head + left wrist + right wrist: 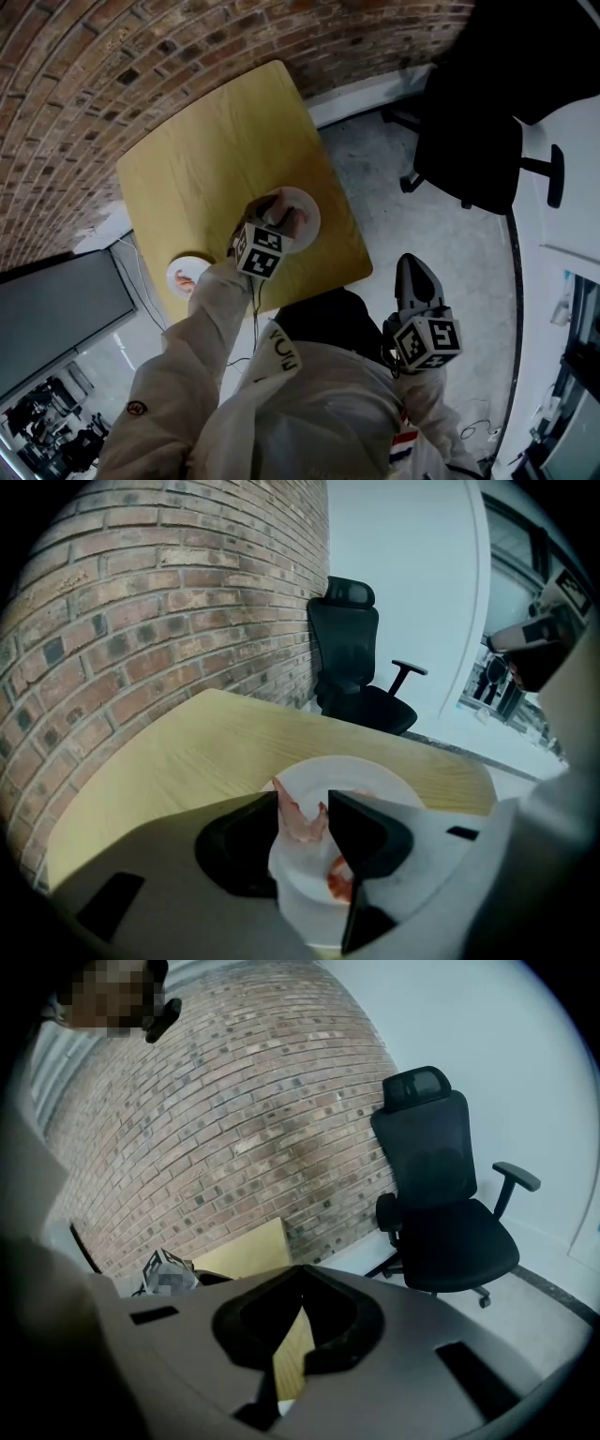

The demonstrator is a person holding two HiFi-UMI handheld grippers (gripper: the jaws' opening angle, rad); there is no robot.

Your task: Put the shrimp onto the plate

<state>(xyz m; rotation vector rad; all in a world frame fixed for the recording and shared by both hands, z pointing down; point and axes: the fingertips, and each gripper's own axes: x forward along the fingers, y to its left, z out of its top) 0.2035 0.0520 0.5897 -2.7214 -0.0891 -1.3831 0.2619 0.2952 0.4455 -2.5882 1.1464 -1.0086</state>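
The left gripper view shows the left gripper (304, 804) clamped on 1 shrimp (300, 825) above the plate (375, 778), where a second shrimp (339, 881) lies. Only the head view shows a small dish (178, 267) at the table (216, 141) edge. The right gripper (302, 1274) is off the table, its jaws together and empty.

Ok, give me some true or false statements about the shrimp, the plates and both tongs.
1. The left tongs hold a shrimp above the white plate. True.
2. That plate has nothing on it. False: a second shrimp lies on it.
3. The right tongs grip a shrimp. False: they are shut and empty, away from the plate.
4. A small dish with a third shrimp sits near the table edge. True.
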